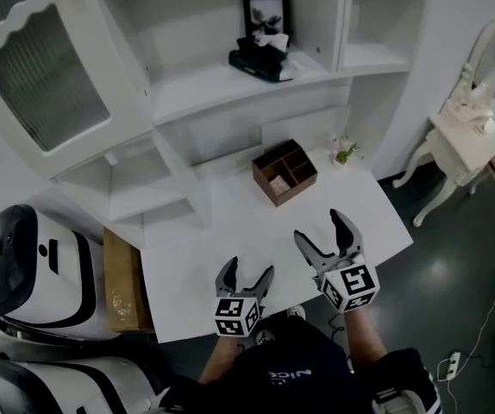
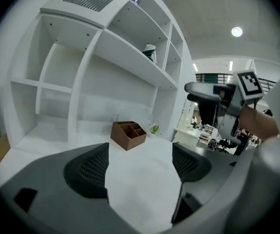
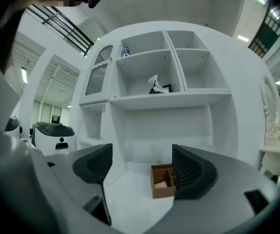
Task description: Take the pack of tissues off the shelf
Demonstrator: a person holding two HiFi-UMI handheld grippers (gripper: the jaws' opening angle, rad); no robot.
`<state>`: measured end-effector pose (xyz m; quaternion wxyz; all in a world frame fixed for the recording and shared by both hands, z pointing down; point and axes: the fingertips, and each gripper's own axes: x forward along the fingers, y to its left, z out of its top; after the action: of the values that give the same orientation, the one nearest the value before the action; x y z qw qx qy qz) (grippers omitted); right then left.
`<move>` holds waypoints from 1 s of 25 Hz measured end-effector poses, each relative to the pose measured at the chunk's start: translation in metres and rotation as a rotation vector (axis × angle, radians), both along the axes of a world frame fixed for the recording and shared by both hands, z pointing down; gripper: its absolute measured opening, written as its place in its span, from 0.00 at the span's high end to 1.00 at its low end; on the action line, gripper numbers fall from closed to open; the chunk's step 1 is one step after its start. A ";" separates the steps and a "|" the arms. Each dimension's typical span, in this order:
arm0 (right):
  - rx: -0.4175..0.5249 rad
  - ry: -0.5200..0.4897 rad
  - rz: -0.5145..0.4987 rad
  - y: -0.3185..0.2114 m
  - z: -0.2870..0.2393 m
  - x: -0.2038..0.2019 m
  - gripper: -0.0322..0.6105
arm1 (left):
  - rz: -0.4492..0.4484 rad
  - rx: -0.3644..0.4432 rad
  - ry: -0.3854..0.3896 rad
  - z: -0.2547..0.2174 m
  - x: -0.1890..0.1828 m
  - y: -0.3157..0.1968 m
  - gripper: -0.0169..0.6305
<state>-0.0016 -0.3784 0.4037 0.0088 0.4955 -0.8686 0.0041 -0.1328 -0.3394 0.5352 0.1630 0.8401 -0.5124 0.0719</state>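
Head view: the pack of tissues is sitting on the shelf, above and behind the wooden organiser, with a picture frame just behind it. It is not yet touched. The left tool and right tool are hovering over the table on the near side of the organiser, the right one closer to it.

Left gripper view: the jaws are standing apart, framing only bare table. The organiser is lying ahead, and the pack is showing high above it.

Right gripper view: the jaws are gaping and empty. The organiser is peeking out beside the right jaw. The pack is sitting straight above it in the middle bay, one sheet sticking up.

Judging progress: the reach, the grip and the lift-off are all remaining.

Room: the bay above the organiser is looking open-fronted, with uprights flanking it. The shelf's front lip and the frame are the edges to be clearing.
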 end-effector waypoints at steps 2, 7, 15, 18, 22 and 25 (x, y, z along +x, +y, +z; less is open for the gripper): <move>0.059 -0.006 -0.017 -0.015 -0.030 0.001 0.37 | -0.010 0.004 0.003 -0.004 0.002 -0.008 0.36; 0.201 -0.016 -0.056 -0.050 -0.103 -0.003 0.41 | -0.037 0.001 0.008 -0.007 0.004 -0.022 0.36; 0.353 0.035 -0.097 -0.092 -0.188 -0.018 0.46 | -0.049 -0.013 0.021 0.001 0.007 -0.036 0.36; 0.388 0.049 -0.090 -0.109 -0.217 -0.024 0.46 | -0.069 -0.011 0.016 0.000 0.003 -0.040 0.36; 0.397 0.033 -0.083 -0.136 -0.246 -0.023 0.47 | -0.106 -0.013 0.014 0.002 -0.009 -0.044 0.36; 0.376 0.026 -0.077 -0.163 -0.258 -0.026 0.47 | -0.146 -0.019 0.016 0.003 -0.019 -0.045 0.36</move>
<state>-0.0279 -0.5414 0.1457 -0.0727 0.4548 -0.8722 -0.1649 -0.1515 -0.3846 0.5379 0.1797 0.7994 -0.5704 0.0579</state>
